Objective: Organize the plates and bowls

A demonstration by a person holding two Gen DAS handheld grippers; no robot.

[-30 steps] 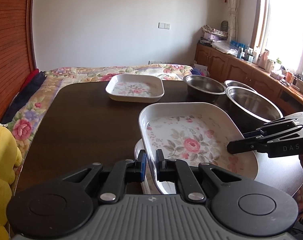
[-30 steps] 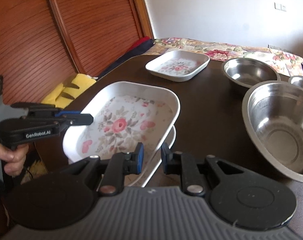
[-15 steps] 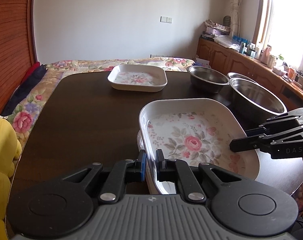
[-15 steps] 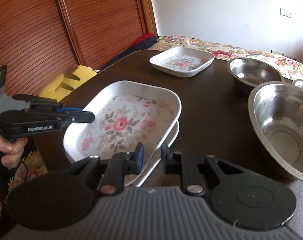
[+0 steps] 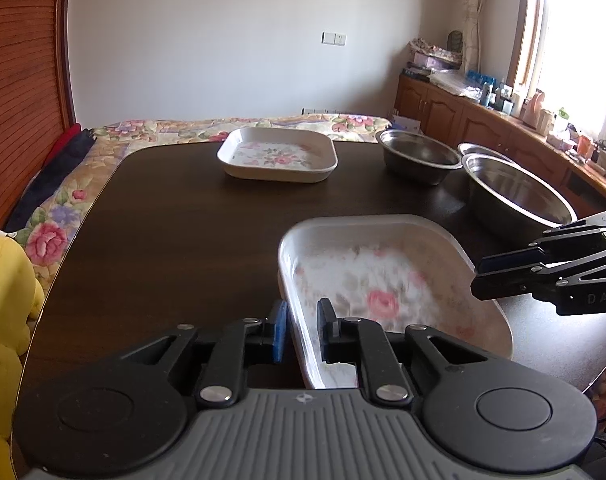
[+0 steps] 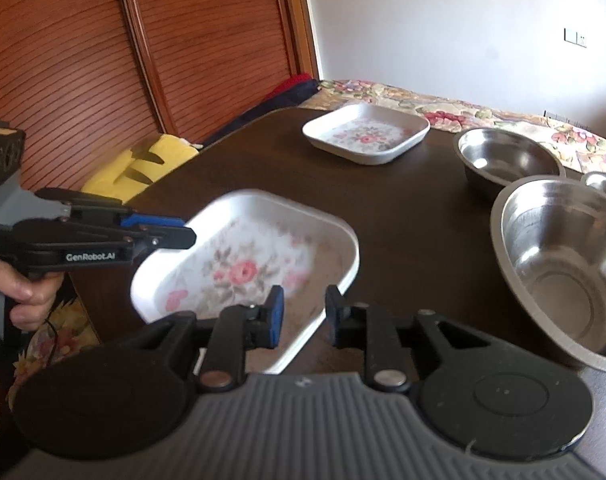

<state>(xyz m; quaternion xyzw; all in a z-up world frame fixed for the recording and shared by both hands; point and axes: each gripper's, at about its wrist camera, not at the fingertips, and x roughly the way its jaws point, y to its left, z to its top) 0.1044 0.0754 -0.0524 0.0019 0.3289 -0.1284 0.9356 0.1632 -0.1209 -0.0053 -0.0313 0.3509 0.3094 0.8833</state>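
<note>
The floral plate (image 5: 383,280) is showing blurred, its pattern hard to make out, and its near edge is lying hidden behind the gripper bodies. The left gripper (image 5: 301,330) is pinching the plate's near-left rim over the dark table (image 5: 175,248); the right gripper (image 6: 301,312) is standing spread, its fingers straddling the opposite rim, contact unclear. Since a second ago the lower plate beneath has gone from sight; the square dish (image 5: 277,155) and steel bowls (image 5: 515,196) are sitting farther off.

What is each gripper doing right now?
Left gripper: shut on the near floral plate rim.
Right gripper: open, astride that plate's rim, not gripping.
</note>
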